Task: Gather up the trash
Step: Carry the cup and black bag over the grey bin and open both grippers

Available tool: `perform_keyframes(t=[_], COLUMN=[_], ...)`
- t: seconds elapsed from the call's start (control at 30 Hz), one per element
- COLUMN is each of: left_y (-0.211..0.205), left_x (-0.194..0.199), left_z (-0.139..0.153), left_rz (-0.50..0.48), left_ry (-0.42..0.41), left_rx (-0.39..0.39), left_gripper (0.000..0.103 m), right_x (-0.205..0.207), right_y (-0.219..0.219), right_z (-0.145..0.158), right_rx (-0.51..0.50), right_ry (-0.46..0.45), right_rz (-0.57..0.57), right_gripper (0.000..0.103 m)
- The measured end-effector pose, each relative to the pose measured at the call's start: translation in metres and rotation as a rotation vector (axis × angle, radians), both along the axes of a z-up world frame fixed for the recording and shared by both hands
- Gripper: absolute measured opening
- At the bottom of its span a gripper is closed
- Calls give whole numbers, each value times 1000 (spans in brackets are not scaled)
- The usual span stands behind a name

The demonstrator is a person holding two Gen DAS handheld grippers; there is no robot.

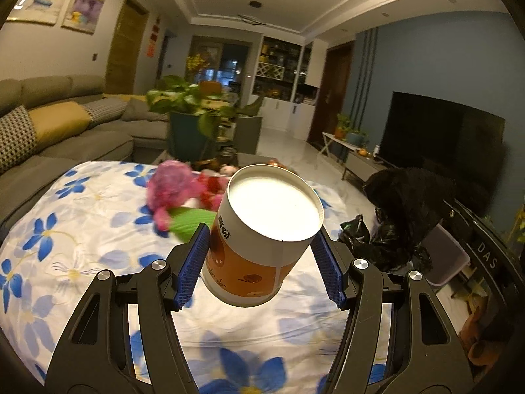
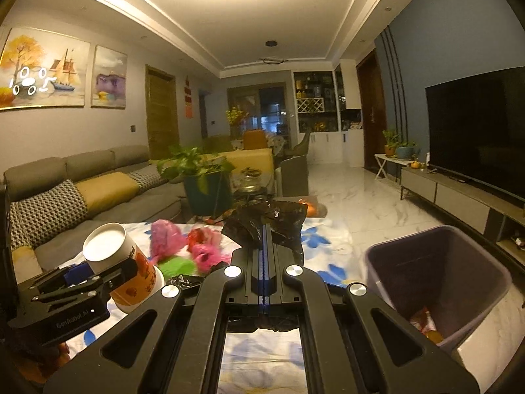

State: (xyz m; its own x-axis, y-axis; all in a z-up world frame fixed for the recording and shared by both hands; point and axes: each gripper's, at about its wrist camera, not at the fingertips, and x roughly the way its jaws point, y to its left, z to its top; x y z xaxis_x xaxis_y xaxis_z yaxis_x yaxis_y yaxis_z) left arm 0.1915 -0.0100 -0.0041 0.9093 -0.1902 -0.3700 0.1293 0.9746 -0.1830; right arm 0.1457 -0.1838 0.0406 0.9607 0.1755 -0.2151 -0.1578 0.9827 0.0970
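Observation:
My left gripper (image 1: 261, 233) is shut on a white and orange paper can (image 1: 249, 269), held tilted in the air above the flowered tablecloth (image 1: 75, 262), white end toward the camera. The right wrist view shows the same can (image 2: 131, 272) at lower left. My right gripper (image 2: 266, 229) is shut on a crumpled black plastic bag (image 2: 265, 220). Pink bags (image 2: 165, 234), red wrappers (image 1: 213, 190) and a green piece (image 1: 190, 221) lie on the cloth beyond the can. A purple trash bin (image 2: 439, 275) stands on the floor to the right, with some trash at its bottom.
A grey sofa (image 2: 98, 180) with cushions runs along the left. A potted plant (image 2: 206, 193) stands past the table's far end. A TV (image 2: 475, 131) on a low cabinet lines the right wall, with marble floor (image 2: 354, 203) between.

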Motion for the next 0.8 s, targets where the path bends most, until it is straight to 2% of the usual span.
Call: perform_keyframes(t=[0.8], left_y=[-143], left_x=[29], left_z=[11], left_rz=[-240], left_ry=[-28], left_rx=[30], left_gripper=[62], right_x=[-1], right_y=[-138], right_z=[-4], right_rx=[47], right_ry=[0], right_rz=[-259], right_gripper=[1])
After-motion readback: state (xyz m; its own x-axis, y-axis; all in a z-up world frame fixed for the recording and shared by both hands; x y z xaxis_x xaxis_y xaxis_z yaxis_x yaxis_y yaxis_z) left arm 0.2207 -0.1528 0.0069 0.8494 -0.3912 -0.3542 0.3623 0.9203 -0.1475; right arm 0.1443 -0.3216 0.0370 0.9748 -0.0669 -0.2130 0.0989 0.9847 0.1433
